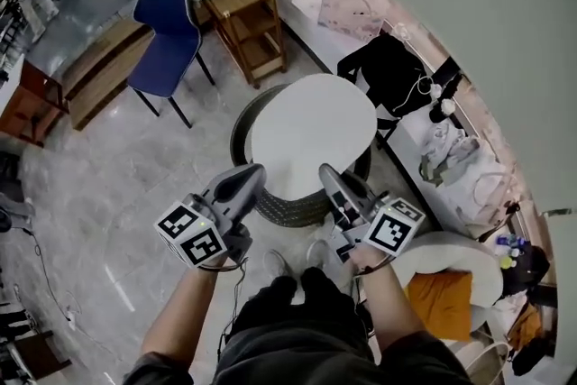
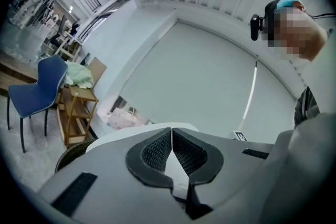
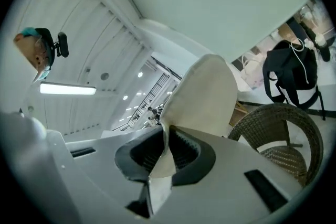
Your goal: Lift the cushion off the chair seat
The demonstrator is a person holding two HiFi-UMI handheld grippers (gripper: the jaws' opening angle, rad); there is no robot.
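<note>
1. The person holds the white cushion in the air with both grippers, above the round wicker chair and clear of its seat
2. The left gripper takes the near edge of the cushion at its left side; the right gripper takes the same edge at its right side, so the cushion spreads away from both of them
3. In the left gripper view, the jaws of the left gripper are almost together, and a thin white fold of the cushion is pinched between the pads
4. In the right gripper view, the right gripper is narrow too and clamps the cushion, which rises from the jaws like a wide flap
5. In that same view the wicker chair stands lower and to the right, apart from the cushion
6. A blue chair and a wooden shelf stand farther behind on the floor
</note>
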